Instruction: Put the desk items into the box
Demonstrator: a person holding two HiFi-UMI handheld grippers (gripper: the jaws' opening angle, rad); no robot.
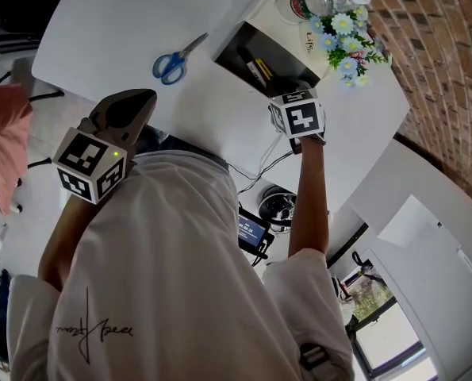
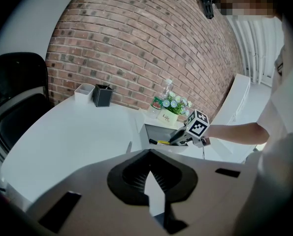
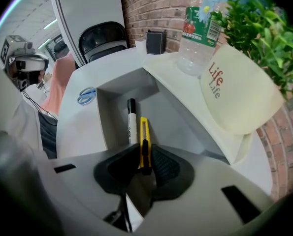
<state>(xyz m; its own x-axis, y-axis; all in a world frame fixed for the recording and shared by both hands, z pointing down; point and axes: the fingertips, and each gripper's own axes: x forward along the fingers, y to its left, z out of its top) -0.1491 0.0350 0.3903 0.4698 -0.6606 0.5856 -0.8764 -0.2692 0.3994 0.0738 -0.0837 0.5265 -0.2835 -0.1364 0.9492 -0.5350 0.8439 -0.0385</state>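
Note:
An open white box (image 1: 234, 38) stands at the table's far side, near the brick wall. My right gripper (image 3: 144, 163) reaches steeply down into it, shut on a yellow utility knife (image 3: 144, 141) whose far end lies toward the box floor. A black-and-white marker (image 3: 131, 122) lies in the box beside the knife. Blue-handled scissors (image 1: 174, 60) lie on the table left of the box. My left gripper (image 2: 150, 181) is shut and empty, held back over the near table edge (image 1: 144, 100). In the left gripper view, the right gripper (image 2: 178, 137) shows at the box (image 2: 151, 130).
A water bottle (image 3: 198, 28) and a cream flower pot (image 3: 240, 92) with blue flowers (image 1: 347, 38) stand on the box's far flap. A black holder (image 2: 103, 95) and a white one (image 2: 83, 90) sit at the table's back, with a black chair (image 3: 104, 38) beyond.

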